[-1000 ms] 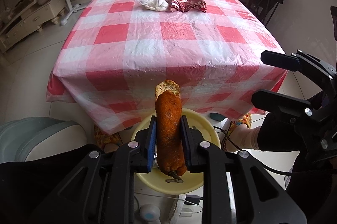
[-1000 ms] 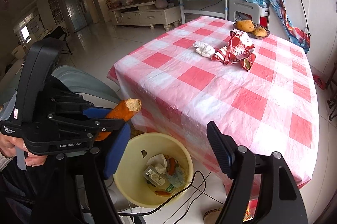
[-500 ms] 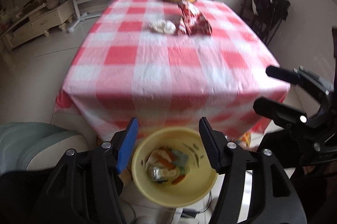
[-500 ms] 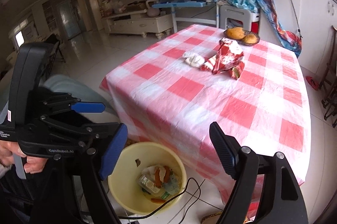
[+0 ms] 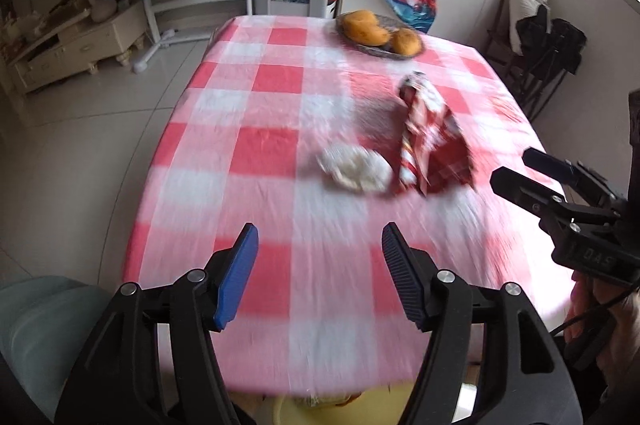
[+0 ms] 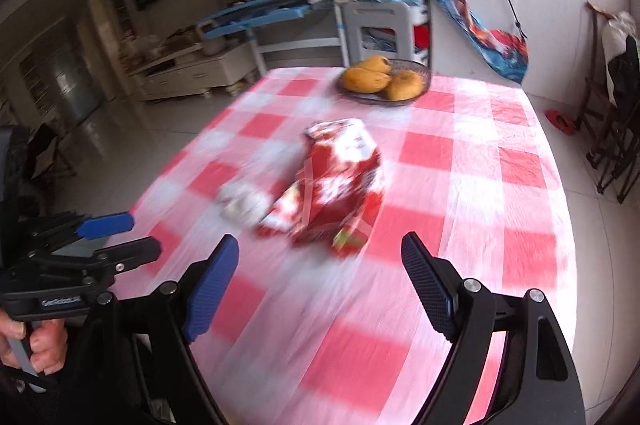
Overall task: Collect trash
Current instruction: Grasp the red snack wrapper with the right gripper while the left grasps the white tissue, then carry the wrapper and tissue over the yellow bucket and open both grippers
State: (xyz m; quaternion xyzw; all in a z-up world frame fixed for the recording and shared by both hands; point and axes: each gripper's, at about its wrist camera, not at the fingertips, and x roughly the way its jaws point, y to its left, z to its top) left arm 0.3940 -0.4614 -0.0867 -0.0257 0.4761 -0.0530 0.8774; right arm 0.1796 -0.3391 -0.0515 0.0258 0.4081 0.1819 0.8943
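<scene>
I hold both grippers, left (image 5: 316,267) just opened and right (image 6: 320,285) spread, empty above the table (image 5: 256,153), lined up for wrapper (image 6: 340,181) and tissue (image 5: 356,169)

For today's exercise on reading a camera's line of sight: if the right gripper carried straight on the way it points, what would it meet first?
Probably the red snack wrapper, lying nearly centred ahead of the open right gripper; depth is uncertain.
</scene>
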